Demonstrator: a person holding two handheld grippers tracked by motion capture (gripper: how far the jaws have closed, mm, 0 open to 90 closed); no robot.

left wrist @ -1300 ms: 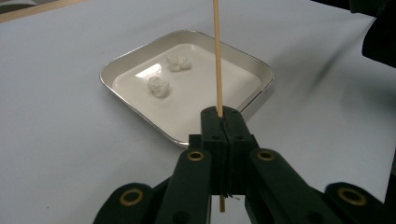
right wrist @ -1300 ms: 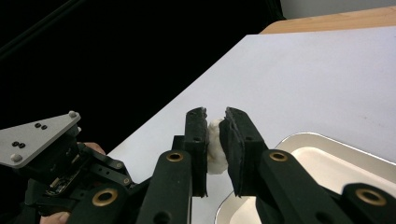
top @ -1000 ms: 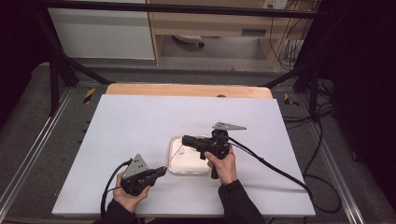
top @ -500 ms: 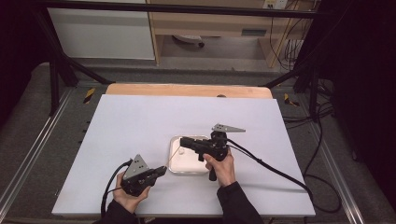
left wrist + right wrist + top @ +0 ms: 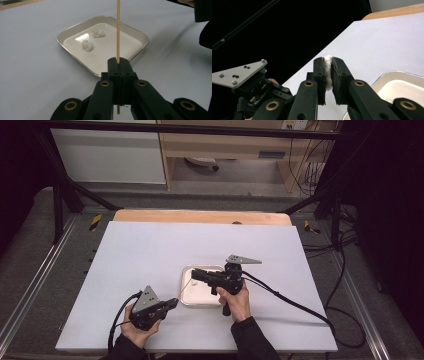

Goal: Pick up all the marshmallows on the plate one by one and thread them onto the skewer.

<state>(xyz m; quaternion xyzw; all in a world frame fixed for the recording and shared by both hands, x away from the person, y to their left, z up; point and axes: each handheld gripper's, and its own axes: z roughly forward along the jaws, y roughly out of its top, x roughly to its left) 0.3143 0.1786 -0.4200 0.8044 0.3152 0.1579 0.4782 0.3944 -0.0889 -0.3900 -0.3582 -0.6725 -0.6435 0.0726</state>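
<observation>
- Against the picture from a second ago, the right gripper (image 5: 196,273) reaches slightly further left over the tray (image 5: 188,298); by half a second ago it is already where it is now. The left gripper (image 5: 173,302) lies in the same spot near the table's front edge, and the tray has not shifted.
- No brand, label or readable writing shows on the grippers, the tray or the table (image 5: 150,250).
- The left gripper's jaws are clenched on a thin wooden skewer (image 5: 118,30), pale tan and straight, which stands upright between the pads and juts a little way below them; in the left gripper view it rises in front of the tray.
- The right gripper (image 5: 328,65) has its jaws squeezed onto a small white lump (image 5: 328,70), soft and crumpled in look, pinched between the pads above the tray's near corner (image 5: 387,75).
- Two more white lumps (image 5: 87,44) (image 5: 98,32) lie inside the tray (image 5: 100,20), near each other but apart, toward its far left part in that view.
- The tray is shallow, squarish with rounded corners, with a metal rim and a white floor; it sits on the white table between the two hands.
</observation>
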